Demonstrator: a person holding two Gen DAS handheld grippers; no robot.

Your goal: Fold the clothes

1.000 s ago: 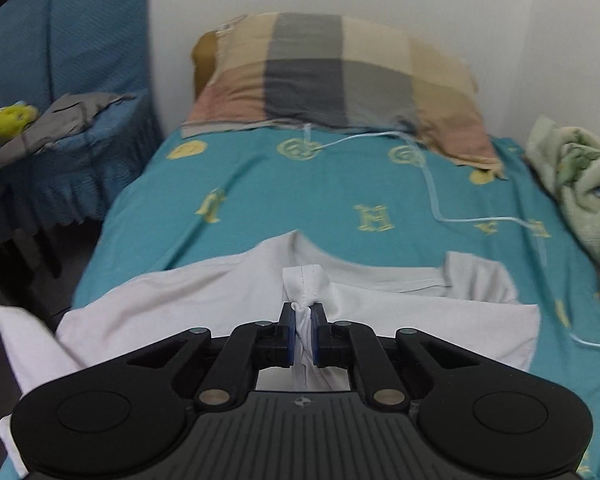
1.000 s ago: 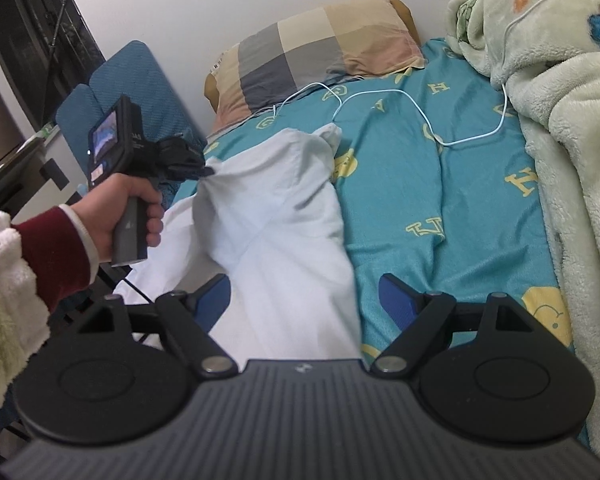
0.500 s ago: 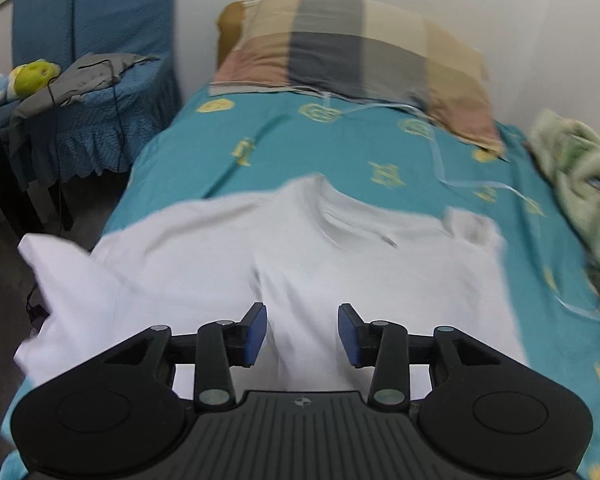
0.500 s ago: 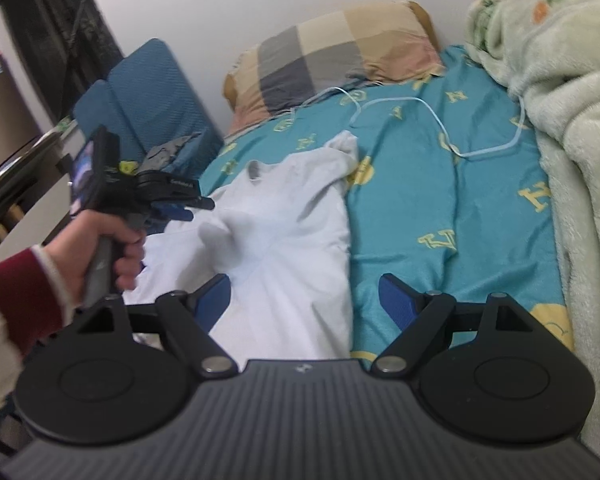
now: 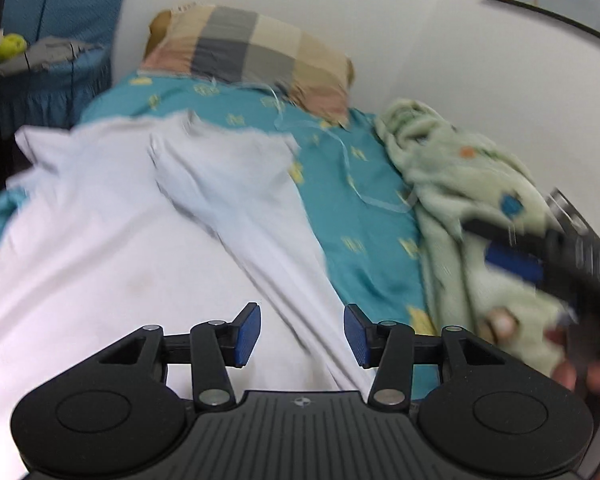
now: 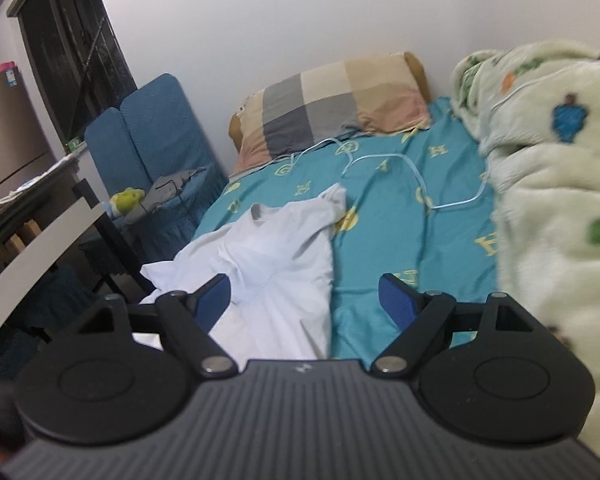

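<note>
Nearest, the left gripper (image 5: 302,334) hangs released, jaws parted, above the white shirt (image 5: 148,248); the right gripper (image 6: 305,302) is likewise spread wide, grasping nothing; the shirt lies rumpled along the bed's left edge on the teal sheet (image 6: 384,240), whose yellow print includes a readable "H"; beyond, a white cable (image 6: 416,176), then the checked pillow (image 6: 336,100) at the head; a green blanket (image 6: 552,184) fills the right edge.

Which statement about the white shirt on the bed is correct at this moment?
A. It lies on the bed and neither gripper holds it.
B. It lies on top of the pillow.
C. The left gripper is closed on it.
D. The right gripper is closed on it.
A: the white shirt lies on the teal bed sheet, and both the left gripper and the right gripper are open with nothing between their fingers.
</note>
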